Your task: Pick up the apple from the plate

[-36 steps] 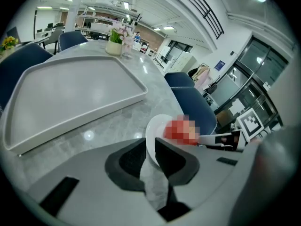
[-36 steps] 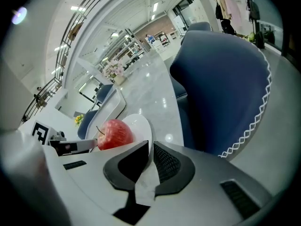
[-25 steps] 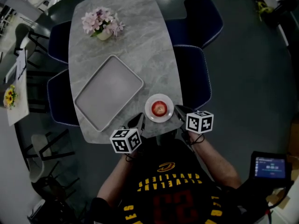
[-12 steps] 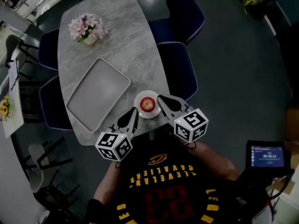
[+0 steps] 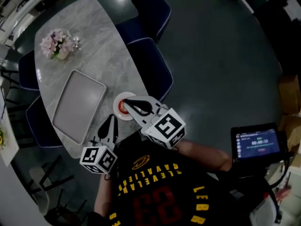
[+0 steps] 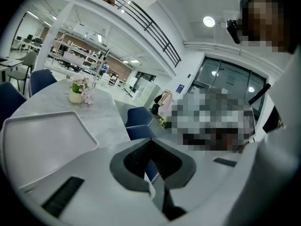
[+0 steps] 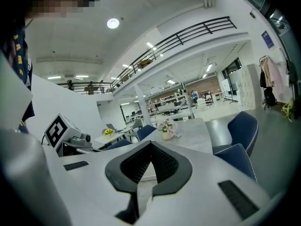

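The red apple [image 5: 121, 108] lies on a small white plate [image 5: 123, 116] near the table's front edge, mostly hidden under my right gripper. In the head view the right gripper [image 5: 126, 101] reaches over the plate with its jaws together, tips above the apple. My left gripper [image 5: 112, 120] hovers over the table's edge just left of the plate, jaws also together. Neither gripper view shows the apple or plate; the right gripper [image 7: 149, 164] and the left gripper [image 6: 153, 166] both show pads meeting with nothing between them.
A grey tray [image 5: 77, 105] lies left of the plate on the marble table [image 5: 101, 55], with a pot of pink flowers [image 5: 59, 44] at the far end. Blue chairs [image 5: 150, 60] stand along the right side. A screen [image 5: 256, 142] sits at the person's right.
The right gripper has moved forward and left over the plate, now covering most of the apple. The head view has swung, so the table sits further left. The left gripper stays beside the plate.
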Demonstrator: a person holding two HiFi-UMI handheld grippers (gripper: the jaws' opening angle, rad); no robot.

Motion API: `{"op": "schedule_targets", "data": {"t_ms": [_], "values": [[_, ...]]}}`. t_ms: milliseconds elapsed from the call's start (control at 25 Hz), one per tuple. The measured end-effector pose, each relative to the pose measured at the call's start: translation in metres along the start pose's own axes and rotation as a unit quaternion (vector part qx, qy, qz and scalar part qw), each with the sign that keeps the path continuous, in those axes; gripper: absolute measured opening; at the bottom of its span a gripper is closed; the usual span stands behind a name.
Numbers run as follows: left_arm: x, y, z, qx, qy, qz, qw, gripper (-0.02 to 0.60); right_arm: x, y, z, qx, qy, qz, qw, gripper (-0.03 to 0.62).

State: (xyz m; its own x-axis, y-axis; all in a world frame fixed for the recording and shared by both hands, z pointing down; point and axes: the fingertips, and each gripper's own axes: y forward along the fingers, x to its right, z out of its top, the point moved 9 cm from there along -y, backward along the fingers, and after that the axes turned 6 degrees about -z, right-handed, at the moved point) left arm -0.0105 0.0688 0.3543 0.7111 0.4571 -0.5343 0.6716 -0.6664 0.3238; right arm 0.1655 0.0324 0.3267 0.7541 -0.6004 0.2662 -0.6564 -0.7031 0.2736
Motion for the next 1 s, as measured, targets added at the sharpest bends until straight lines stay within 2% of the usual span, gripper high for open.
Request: {"op": "schedule_targets", "data": {"t_ms": [160, 280, 400, 520, 760, 1000], "values": [[0.0, -0.002, 0.003, 0.012, 0.008, -0.003, 0.9999, 0.0, -0.001, 0.003, 0.001, -0.003, -0.006, -0.001, 1.0, 0.006], [0.024, -0.003, 0.01, 0.017, 0.021, -0.004, 0.9996, 0.0, -0.001, -0.014, 0.011, 0.0, -0.014, 0.01, 1.0, 0.005], [0.058, -0.005, 0.021, 0.03, 0.042, -0.006, 0.9987, 0.0, -0.001, -0.042, 0.026, 0.032, -0.037, 0.032, 0.998, 0.006], [0.073, -0.004, 0.03, 0.044, 0.056, -0.009, 0.9974, 0.0, 0.002, -0.053, 0.031, 0.067, -0.051, 0.037, 0.996, 0.005], [0.081, -0.003, 0.03, 0.068, 0.073, -0.015, 0.9949, 0.0, 0.006, -0.059, 0.03, 0.072, -0.061, 0.021, 0.995, 0.006], [0.086, -0.006, 0.022, 0.077, 0.081, 0.008, 0.9937, 0.0, 0.008, -0.065, 0.026, 0.075, -0.079, 0.024, 0.994, 0.006]]}}
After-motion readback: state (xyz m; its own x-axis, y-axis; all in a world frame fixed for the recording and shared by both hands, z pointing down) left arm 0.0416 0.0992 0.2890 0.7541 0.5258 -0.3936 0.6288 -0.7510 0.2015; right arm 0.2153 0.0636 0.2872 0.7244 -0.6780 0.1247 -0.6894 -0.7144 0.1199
